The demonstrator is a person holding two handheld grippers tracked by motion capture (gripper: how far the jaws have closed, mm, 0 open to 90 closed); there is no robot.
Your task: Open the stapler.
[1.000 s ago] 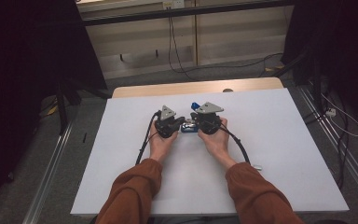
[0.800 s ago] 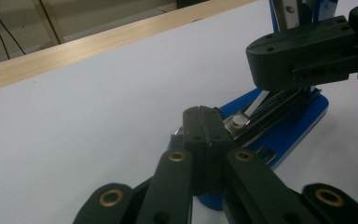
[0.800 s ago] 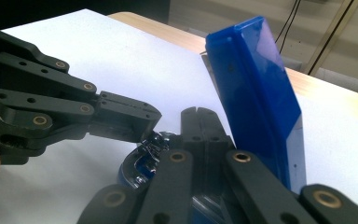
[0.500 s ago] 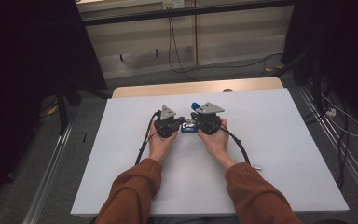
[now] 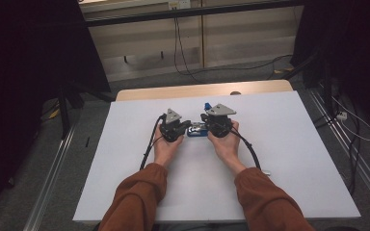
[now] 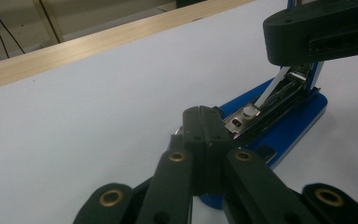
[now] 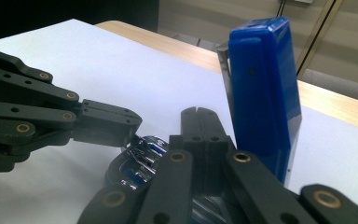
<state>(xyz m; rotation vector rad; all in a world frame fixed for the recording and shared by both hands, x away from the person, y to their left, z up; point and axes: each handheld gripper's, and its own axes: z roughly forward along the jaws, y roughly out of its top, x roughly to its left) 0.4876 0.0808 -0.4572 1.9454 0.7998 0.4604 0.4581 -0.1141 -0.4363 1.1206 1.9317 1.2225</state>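
Note:
A blue stapler lies open on the white table between my two grippers. Its blue lid stands upright, and the chrome magazine lies bare over the blue base. My left gripper is shut, jaws pressed together, its tips resting at the near end of the magazine. My right gripper is also shut, with nothing between its jaws, lying over the stapler just beside the raised lid. In the high view the left gripper and right gripper face each other across the stapler.
A bare wooden strip runs along the table's far edge. Metal rails flank the table on both sides, and cables lie on the floor to the right. White surface spreads all around the hands.

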